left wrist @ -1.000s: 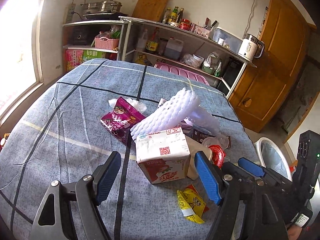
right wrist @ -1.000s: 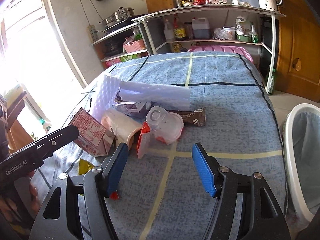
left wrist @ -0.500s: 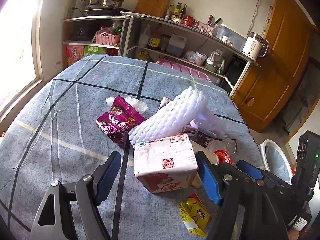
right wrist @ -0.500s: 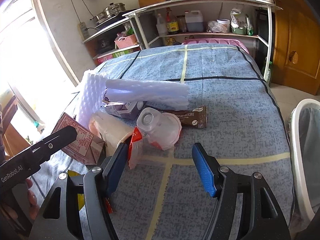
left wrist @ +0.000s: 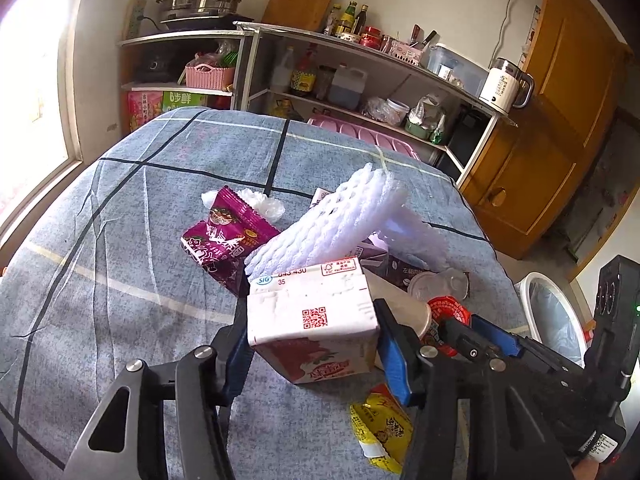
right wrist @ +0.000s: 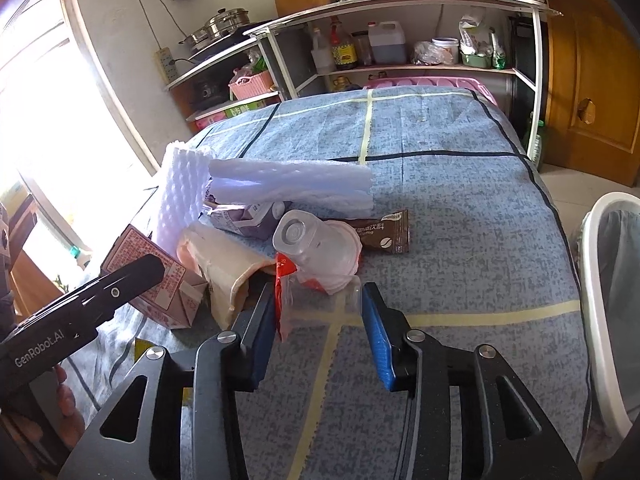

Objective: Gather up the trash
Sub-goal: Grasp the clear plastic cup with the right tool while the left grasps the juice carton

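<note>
I work over a tabletop (left wrist: 120, 240) draped in blue checked cloth, its litter heaped at frame centre, the white bin (right wrist: 600, 280) waiting at the right edge of the right view. A second ago both grippers stood wide of the pile; now each has closed in. My left gripper (left wrist: 312, 344) clamps the pink-and-white milk carton (left wrist: 312, 320) at lower centre, pads pressed to both its sides. My right gripper (right wrist: 318, 320), lower centre of its own view, has narrowed around the red wrapper (right wrist: 285, 296) and crumpled clear plastic cup (right wrist: 320, 252), left pad touching the wrapper, right pad seemingly just short. I judge two pieces are nearly ready to lift toward the bin; foam netting (left wrist: 332, 224) and purple snack packet (left wrist: 228, 236) remain.
</note>
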